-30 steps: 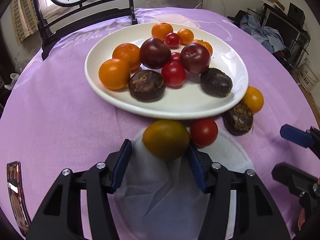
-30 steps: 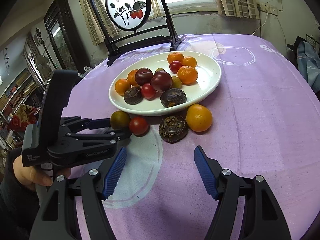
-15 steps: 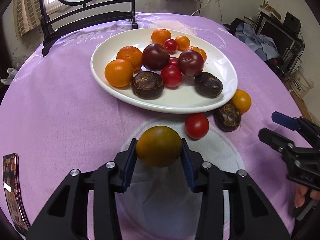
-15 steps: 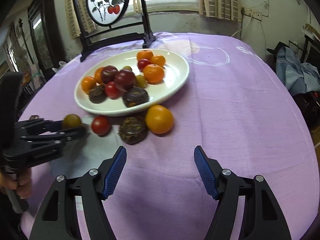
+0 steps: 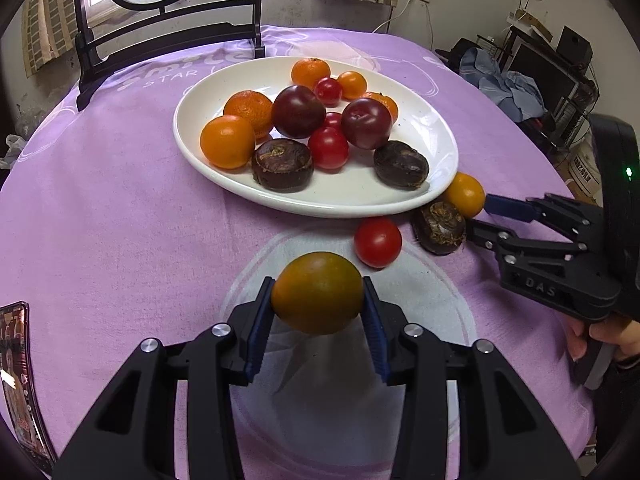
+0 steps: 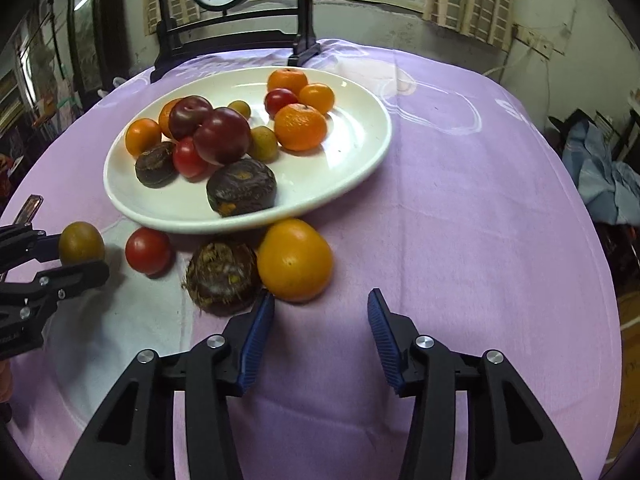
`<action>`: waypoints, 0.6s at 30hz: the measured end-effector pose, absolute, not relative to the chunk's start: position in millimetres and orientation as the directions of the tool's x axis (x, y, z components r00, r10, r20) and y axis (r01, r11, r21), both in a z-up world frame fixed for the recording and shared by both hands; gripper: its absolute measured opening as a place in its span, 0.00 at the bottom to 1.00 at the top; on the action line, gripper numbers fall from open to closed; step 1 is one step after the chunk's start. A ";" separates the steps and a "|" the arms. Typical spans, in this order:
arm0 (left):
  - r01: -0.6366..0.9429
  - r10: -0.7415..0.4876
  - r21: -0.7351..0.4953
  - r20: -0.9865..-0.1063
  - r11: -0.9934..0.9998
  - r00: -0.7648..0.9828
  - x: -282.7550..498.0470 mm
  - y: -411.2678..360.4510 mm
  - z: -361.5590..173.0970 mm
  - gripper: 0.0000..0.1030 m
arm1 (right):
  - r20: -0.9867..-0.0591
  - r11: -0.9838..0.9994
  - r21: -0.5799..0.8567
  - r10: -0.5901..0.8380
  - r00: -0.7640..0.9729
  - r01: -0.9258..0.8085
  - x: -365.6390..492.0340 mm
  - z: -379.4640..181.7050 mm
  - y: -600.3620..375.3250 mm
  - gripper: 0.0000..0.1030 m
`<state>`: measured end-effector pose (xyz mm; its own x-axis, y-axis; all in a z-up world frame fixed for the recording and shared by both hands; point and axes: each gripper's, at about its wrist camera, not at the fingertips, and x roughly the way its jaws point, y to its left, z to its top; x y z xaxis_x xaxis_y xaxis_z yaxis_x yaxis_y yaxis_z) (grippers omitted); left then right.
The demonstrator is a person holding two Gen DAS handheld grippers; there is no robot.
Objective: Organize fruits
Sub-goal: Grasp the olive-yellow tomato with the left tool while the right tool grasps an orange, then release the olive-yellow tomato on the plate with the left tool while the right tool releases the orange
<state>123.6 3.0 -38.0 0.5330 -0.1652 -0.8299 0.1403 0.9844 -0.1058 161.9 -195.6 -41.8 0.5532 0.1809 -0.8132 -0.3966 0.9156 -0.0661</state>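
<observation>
My left gripper [image 5: 318, 300] is shut on an olive-orange round fruit [image 5: 318, 292] and holds it above the purple cloth, short of the white plate [image 5: 440, 148]. The held fruit also shows in the right wrist view [image 6: 81, 242]. The plate holds several oranges, plums, red tomatoes and dark brown fruits. On the cloth by the plate's near rim lie a red tomato [image 5: 377, 241], a dark brown fruit [image 5: 439, 227] and an orange [image 5: 464, 194]. My right gripper [image 6: 320, 308] is open and empty, just short of the orange [image 6: 295, 259] and brown fruit [image 6: 222, 278].
A dark wooden stand with a round painted panel [image 5: 160, 12] stands behind the plate. A phone-like object [image 5: 20, 376] lies at the cloth's left edge. Clothes and furniture [image 5: 508, 84] sit beyond the table on the right.
My left gripper closed on the olive-orange fruit and lifted it off the cloth. My right gripper moved in toward the orange and the brown fruit, still open.
</observation>
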 end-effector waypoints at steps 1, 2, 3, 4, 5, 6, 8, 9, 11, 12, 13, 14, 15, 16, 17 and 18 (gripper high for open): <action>0.139 -0.162 -0.103 -0.831 0.985 0.532 124.1 3.2 -39.0 0.40 | -0.810 0.913 -0.073 0.180 0.557 -0.401 164.4 -41.6 -192.6 0.44; 0.137 -0.159 -0.101 -0.833 0.986 0.531 124.6 3.6 -40.0 0.40 | -0.809 0.910 -0.071 0.187 0.557 -0.409 167.2 -41.8 -189.9 0.41; 0.134 -0.157 -0.100 -0.834 0.986 0.529 125.0 4.3 -40.7 0.40 | -0.809 0.911 -0.069 0.188 0.558 -0.407 168.6 -40.8 -189.0 0.37; 0.131 -0.156 -0.102 -0.836 0.986 0.526 125.4 5.0 -41.3 0.40 | -0.809 0.913 -0.071 0.184 0.559 -0.402 169.4 -40.3 -189.4 0.36; 0.127 -0.155 -0.103 -0.837 0.986 0.525 125.6 5.5 -41.4 0.40 | -0.808 0.915 -0.054 0.196 0.556 -0.399 169.1 -39.7 -191.5 0.36; 0.124 -0.153 -0.102 -0.837 0.987 0.526 125.3 6.0 -41.1 0.40 | -0.807 0.918 -0.032 0.210 0.552 -0.395 168.0 -39.2 -194.1 0.36; 0.123 -0.149 -0.098 -0.833 0.988 0.533 124.3 5.9 -38.3 0.40 | -0.805 0.924 -0.019 0.212 0.555 -0.382 164.2 -35.6 -198.6 0.36; 0.123 -0.149 -0.097 -0.831 0.988 0.536 123.8 5.9 -36.5 0.40 | -0.799 0.927 -0.020 0.211 0.563 -0.375 161.9 -32.2 -200.8 0.36; 0.127 -0.151 -0.096 -0.825 0.987 0.544 123.1 5.2 -30.8 0.40 | -0.780 0.929 -0.005 0.228 0.583 -0.370 155.5 -20.6 -206.2 0.36; 0.130 -0.152 -0.096 -0.821 0.987 0.550 123.3 5.1 -26.9 0.40 | -0.769 0.929 0.004 0.240 0.593 -0.371 152.4 -14.1 -207.9 0.36; 0.133 -0.152 -0.093 -0.816 0.987 0.557 123.7 4.9 -21.5 0.40 | -0.757 0.927 0.006 0.249 0.604 -0.374 149.6 -7.2 -208.5 0.36; 0.135 -0.150 -0.088 -0.811 0.987 0.566 124.6 4.4 -16.0 0.40 | -0.743 0.924 0.005 0.259 0.618 -0.381 146.6 1.5 -208.2 0.36; 0.137 -0.146 -0.081 -0.805 0.987 0.576 125.7 3.5 -10.3 0.40 | -0.730 0.922 0.004 0.268 0.629 -0.388 144.6 8.4 -207.1 0.36; 0.139 -0.141 -0.072 -0.797 0.988 0.588 128.0 2.9 -3.3 0.40 | -0.717 0.919 0.004 0.278 0.639 -0.395 143.1 15.3 -205.9 0.36; 0.139 -0.136 -0.065 -0.789 0.988 0.599 130.6 2.5 3.8 0.40 | -0.701 0.915 0.004 0.291 0.651 -0.404 142.6 23.6 -203.4 0.36; 0.139 -0.132 -0.059 -0.782 0.989 0.610 134.3 1.9 10.6 0.40 | -0.690 0.911 0.002 0.300 0.659 -0.412 143.5 29.8 -200.9 0.36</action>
